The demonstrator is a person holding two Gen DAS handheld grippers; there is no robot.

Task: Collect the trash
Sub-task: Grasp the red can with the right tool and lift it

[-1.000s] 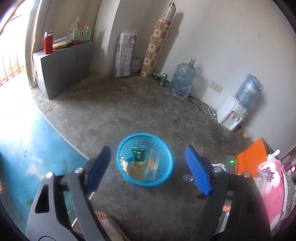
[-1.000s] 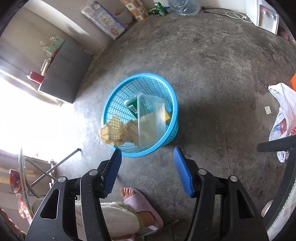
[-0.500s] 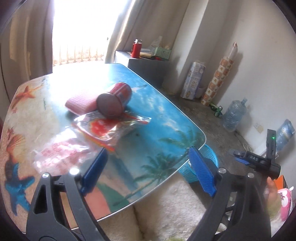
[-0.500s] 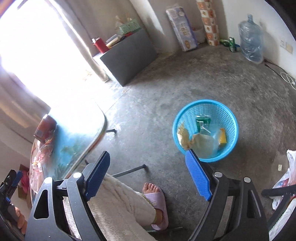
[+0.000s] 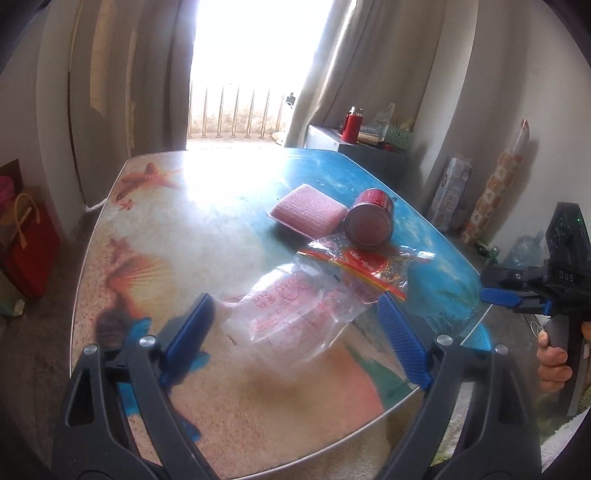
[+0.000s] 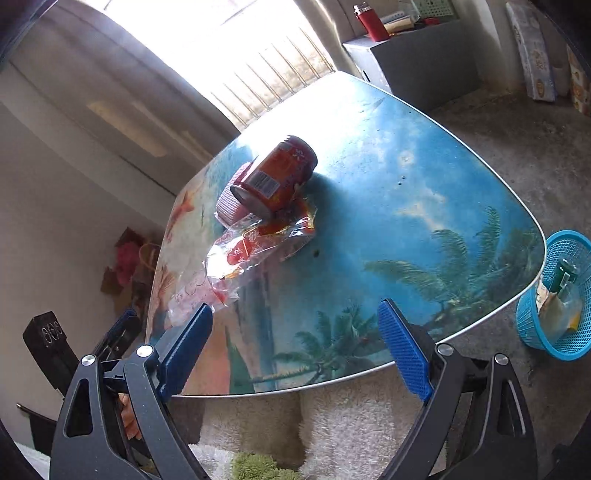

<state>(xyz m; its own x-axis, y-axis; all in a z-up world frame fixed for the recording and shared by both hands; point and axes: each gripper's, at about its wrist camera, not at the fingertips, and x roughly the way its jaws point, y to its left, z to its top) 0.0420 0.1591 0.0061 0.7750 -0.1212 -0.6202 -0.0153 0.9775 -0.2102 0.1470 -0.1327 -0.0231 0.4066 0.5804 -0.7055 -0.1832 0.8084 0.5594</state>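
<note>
A red can lies on its side on the beach-print table, beside a pink pad. A red-printed clear wrapper and a clear plastic bag lie in front of them. My left gripper is open and empty just above the clear bag. My right gripper is open and empty over the table's near edge; the can and wrappers lie ahead to its left. The blue trash basket stands on the floor at the right, holding trash.
The right gripper shows in the left wrist view at the right table edge. A grey cabinet with a red flask stands by the window. Red bags sit on the floor left of the table.
Both grippers have swung up from the basket on the floor to face the table. The left one has come closer over the clear bag. Both stay open.
</note>
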